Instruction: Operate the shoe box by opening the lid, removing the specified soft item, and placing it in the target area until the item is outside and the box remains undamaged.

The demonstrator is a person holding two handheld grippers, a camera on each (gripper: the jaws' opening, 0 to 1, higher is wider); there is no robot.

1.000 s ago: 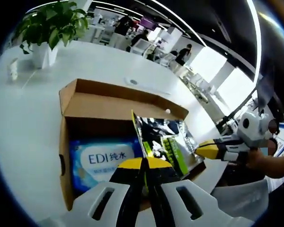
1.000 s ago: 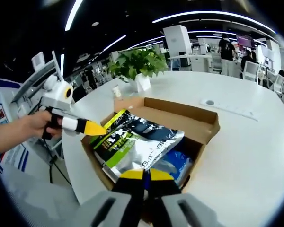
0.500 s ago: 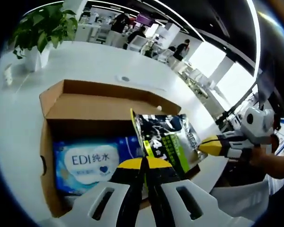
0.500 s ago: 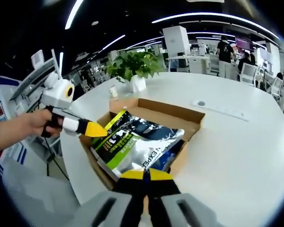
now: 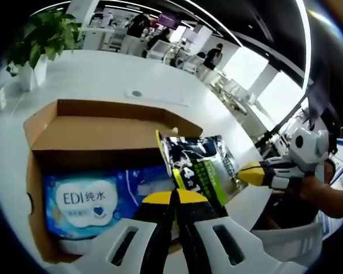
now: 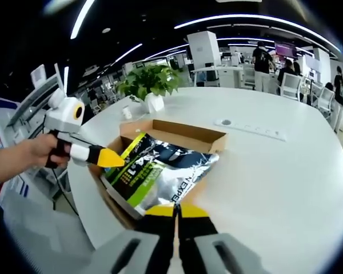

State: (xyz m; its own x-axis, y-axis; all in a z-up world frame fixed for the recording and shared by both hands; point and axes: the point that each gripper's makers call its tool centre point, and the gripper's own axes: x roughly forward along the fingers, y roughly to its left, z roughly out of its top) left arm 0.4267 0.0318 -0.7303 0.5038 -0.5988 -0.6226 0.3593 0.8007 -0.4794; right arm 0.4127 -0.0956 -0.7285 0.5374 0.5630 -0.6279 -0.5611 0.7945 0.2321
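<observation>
A blue wipes pack (image 5: 97,200) lies in the open cardboard box (image 5: 40,123). Over it, the left gripper (image 5: 174,197) pinches one edge of the silver-green foil bag (image 5: 203,171), jaws closed; the right gripper (image 6: 175,210) clamps the opposite edge, holding it above the box.

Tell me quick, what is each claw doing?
Left claw: shut on the shiny silver, green and black foil bag.
Right claw: shut on the same bag's other end.

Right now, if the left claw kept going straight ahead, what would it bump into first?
The left claw is already shut on the silver and green pouch, so that comes first. Past it, probably the far wall of the cardboard box, though depth is hard to judge.
</observation>
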